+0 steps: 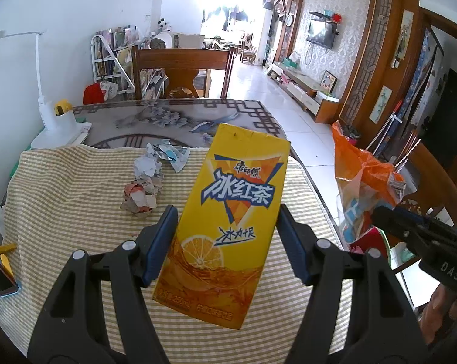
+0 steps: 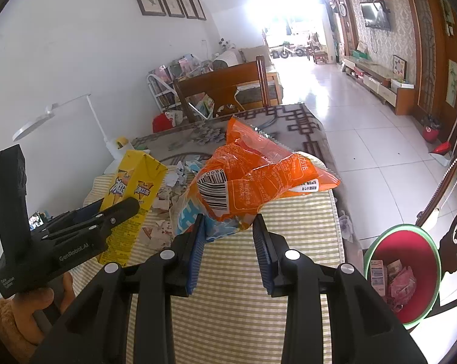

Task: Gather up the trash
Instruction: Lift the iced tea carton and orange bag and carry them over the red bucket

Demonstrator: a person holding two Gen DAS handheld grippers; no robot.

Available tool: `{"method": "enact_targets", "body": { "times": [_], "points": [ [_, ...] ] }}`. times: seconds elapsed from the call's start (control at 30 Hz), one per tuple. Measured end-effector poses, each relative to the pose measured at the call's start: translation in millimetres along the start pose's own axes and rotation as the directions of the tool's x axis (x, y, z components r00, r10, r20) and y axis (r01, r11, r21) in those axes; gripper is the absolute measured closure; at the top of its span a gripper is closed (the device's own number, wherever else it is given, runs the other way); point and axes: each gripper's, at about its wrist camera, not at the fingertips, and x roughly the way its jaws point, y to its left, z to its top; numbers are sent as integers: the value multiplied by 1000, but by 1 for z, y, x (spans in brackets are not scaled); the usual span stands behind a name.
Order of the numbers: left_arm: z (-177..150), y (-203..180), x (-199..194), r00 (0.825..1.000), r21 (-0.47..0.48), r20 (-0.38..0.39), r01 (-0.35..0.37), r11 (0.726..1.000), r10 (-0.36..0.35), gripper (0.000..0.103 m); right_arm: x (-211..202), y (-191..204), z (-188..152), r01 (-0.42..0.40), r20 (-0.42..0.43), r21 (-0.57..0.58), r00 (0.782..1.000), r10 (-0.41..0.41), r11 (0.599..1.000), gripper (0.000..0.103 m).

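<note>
my left tool [image 1: 228,236] is clamped on a yellow drink carton [image 1: 231,221], one blue pad on each side, and the carton is lifted up off the worktop [image 1: 76,212]. my right tool [image 2: 230,242] is squeezed tight on an orange snack bag [image 2: 252,179], which is crumpled and sticks up and forward from the pads. in the right wrist view i see the carton and the left tool off to the left, with a hand [image 2: 37,306] and a fuzzy sleeve under the tool's handle. the worktop has a yellow and white checked cloth [image 2: 228,303] on my near part and a grey flower cover [image 1: 173,118] farther back. some crumpled paper scraps [image 1: 146,185] lie on the checked cloth, near the carton but not touching it. a white desk lamp [image 1: 46,115] stands at the left edge of the worktop. a red bin with a green rim [image 2: 406,273] sits on the floor to the right of the worktop, and it has some wrappers inside. a wooden chair [image 1: 182,72] stands at the far end.
</note>
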Motion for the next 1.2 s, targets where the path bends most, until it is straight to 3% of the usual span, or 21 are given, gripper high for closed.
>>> {"method": "enact_targets", "body": {
  "times": [0.33, 1.2],
  "points": [
    [2, -34, 3, 999, 28, 3, 32, 999, -32, 39, -15, -25, 0, 21, 12, 26, 1000, -21, 999, 72],
    [7, -138, 30, 1000, 4, -9, 15, 1000, -15, 39, -44, -136, 11, 7, -29, 19, 1000, -7, 1000, 72]
  ]
}}
